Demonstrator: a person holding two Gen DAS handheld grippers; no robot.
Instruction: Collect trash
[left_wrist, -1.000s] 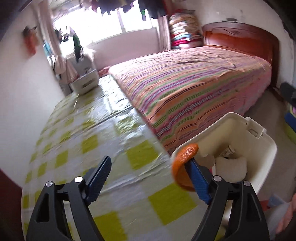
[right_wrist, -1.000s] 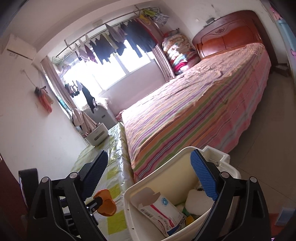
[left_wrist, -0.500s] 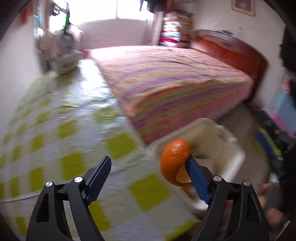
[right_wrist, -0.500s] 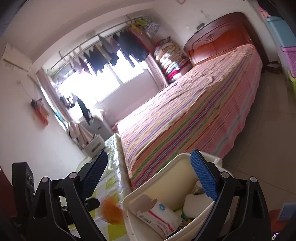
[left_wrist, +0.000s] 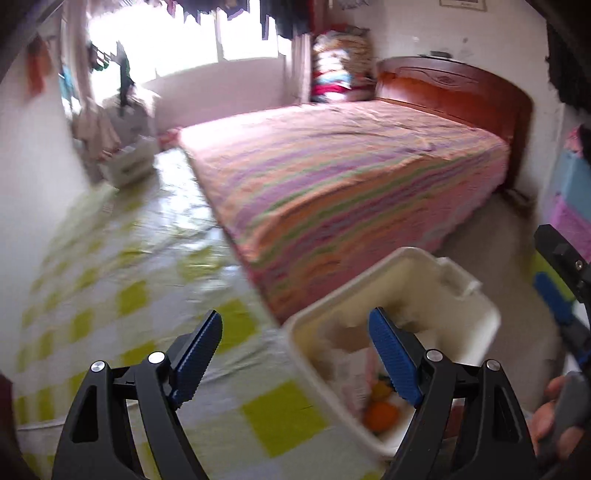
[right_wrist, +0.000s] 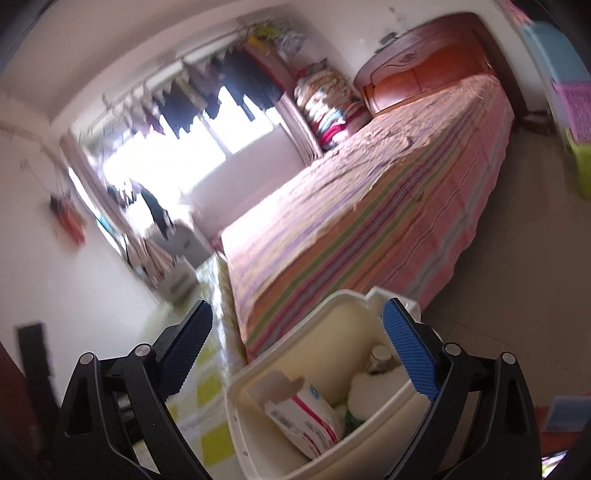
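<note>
Held wide apart and empty, the left gripper (left_wrist: 295, 354) is seen in the left wrist view poised over the near edge of the cream bin (left_wrist: 476, 310), beside the checked tablecloth (left_wrist: 122, 306); the orange peel (left_wrist: 382, 413), clamped at its right finger half a second ago, is now seen lying inside the bin. From the right wrist view, the right gripper (right_wrist: 299, 350) is likewise spread open above the same bin (right_wrist: 332, 310), where a white carton (right_wrist: 314, 413) is seen, unchanged since earlier
</note>
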